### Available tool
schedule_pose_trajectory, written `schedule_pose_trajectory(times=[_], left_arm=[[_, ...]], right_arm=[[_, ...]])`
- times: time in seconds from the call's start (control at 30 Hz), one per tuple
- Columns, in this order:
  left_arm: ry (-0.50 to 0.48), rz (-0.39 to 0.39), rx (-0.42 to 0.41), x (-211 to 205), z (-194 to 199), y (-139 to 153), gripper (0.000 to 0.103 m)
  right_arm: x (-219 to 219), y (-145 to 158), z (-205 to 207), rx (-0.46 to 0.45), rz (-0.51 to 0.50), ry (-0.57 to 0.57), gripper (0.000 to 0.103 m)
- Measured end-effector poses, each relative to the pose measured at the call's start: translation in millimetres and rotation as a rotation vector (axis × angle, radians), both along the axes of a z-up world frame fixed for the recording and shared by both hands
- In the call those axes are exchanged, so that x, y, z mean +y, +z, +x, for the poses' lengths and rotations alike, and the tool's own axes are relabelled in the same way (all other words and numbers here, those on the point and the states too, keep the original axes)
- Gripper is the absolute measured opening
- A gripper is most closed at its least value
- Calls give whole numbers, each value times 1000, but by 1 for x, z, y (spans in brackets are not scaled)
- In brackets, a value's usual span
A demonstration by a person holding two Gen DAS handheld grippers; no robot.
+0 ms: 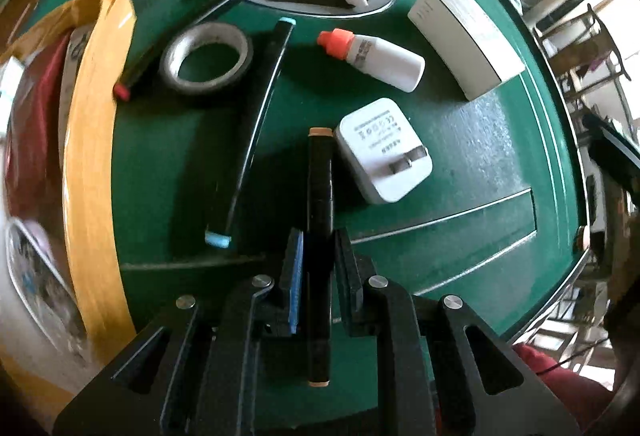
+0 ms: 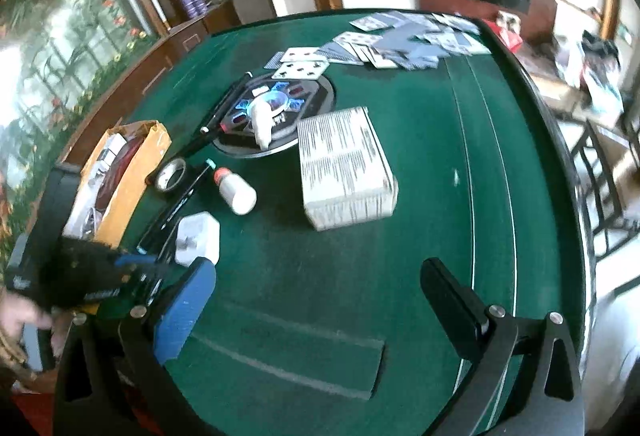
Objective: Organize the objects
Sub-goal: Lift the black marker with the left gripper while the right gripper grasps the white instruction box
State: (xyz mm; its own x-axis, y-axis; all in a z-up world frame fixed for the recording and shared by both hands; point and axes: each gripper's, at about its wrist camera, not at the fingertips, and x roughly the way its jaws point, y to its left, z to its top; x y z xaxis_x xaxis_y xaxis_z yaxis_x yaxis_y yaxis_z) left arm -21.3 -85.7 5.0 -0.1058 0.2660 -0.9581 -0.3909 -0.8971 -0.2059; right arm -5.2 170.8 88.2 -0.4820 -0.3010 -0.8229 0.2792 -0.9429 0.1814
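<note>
- On the green felt table point(image 1: 460, 139) in the left wrist view, the left gripper point(image 1: 318, 256) is closed around a black marker with tan end caps point(image 1: 320, 195); its fingers press the barrel from both sides, and the marker runs straight ahead between them.
- Just right of the marker's far tip lies a white plug adapter point(image 1: 384, 151), prongs folded flat and facing up.
- To the left, a second black marker with light blue caps point(image 1: 256, 131) lies at a slant on the felt, apart from the held one.
- Beyond it sits a roll of tape point(image 1: 206, 57), with a thin black pen with a red end point(image 1: 180, 31) resting against its far side.
- A white bottle with an orange cap point(image 1: 376, 57) lies on its side near the middle, and a white box point(image 1: 466, 39) lies to its right.
- A yellow open container point(image 1: 92, 155) stands along the left edge, with red and white things inside that are too blurred to name.
- Over the same table in the right wrist view, the right gripper point(image 2: 320, 296) has its fingers spread wide with only felt between them; it holds nothing.
- The left gripper point(image 2: 120, 276) shows at the lower left, close to the plug adapter point(image 2: 198, 238).
- The bottle point(image 2: 236, 191), tape roll point(image 2: 171, 175) and white box point(image 2: 346, 167) lie further off, the container point(image 2: 132, 171) at the left.
- Playing cards point(image 2: 400, 39) are scattered near the far edge.
</note>
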Motion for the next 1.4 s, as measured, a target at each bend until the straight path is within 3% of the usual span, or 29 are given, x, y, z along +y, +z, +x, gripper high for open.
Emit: schedule_pose_trajectory(times=[0.27, 0.6, 0.73, 0.8, 0.83, 1.03, 1.17, 1.4], left_arm=[[46, 0, -14, -4, 5, 2, 14], [58, -59, 33, -9, 25, 8, 14], [60, -57, 55, -12, 31, 10, 14], [68, -44, 50, -14, 33, 9, 14], [71, -37, 44, -16, 32, 9, 14], [95, 13, 26, -24, 29, 12, 14], [112, 34, 19, -21, 23, 13, 14], [98, 32, 26, -19, 19, 16, 14]], right_arm=[[-20, -18, -74, -55, 102, 40, 103], [-37, -56, -106, -139, 202, 88, 102], [-34, -62, -109, -169, 181, 82, 98], [-34, -65, -109, -181, 176, 82, 75], [-33, -66, -109, -188, 174, 82, 73], [-30, -55, -93, -143, 149, 71, 72], [-24, -40, -73, -122, 55, 43, 72], [-30, -34, -47, -118, -1, 50, 72]])
